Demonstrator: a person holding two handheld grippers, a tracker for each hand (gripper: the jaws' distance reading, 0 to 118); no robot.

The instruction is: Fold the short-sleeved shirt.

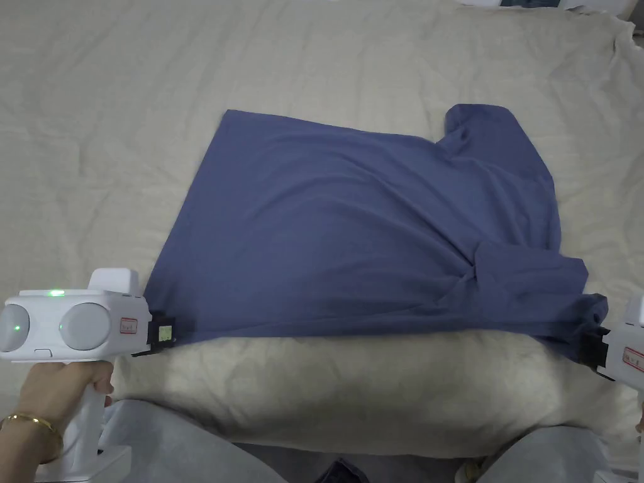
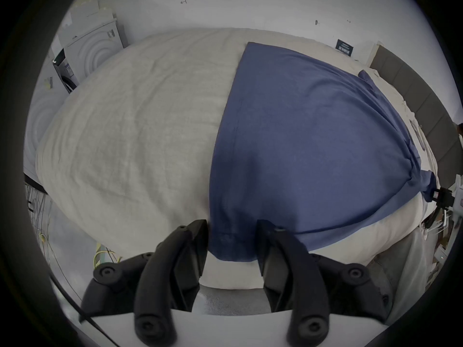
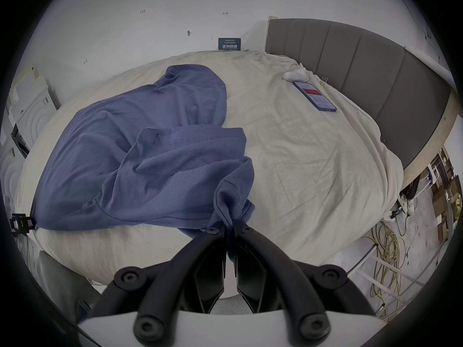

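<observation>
Bed (image 1: 94, 126) | left gripper (image 2: 231, 239) spread around shirt (image 1: 352, 239) corner | right gripper (image 3: 229, 229) pinching shirt

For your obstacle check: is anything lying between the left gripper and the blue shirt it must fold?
Nothing visible. The shirt corner already sits between the left gripper's open jaws, on the bed sheet.

In the head view my right gripper (image 1: 597, 349) is cut off by the picture's edge. The shirt (image 1: 352, 239) hides its own folded-under layers. In the right gripper view the phone (image 3: 314, 96) screen is too small to tell.
</observation>
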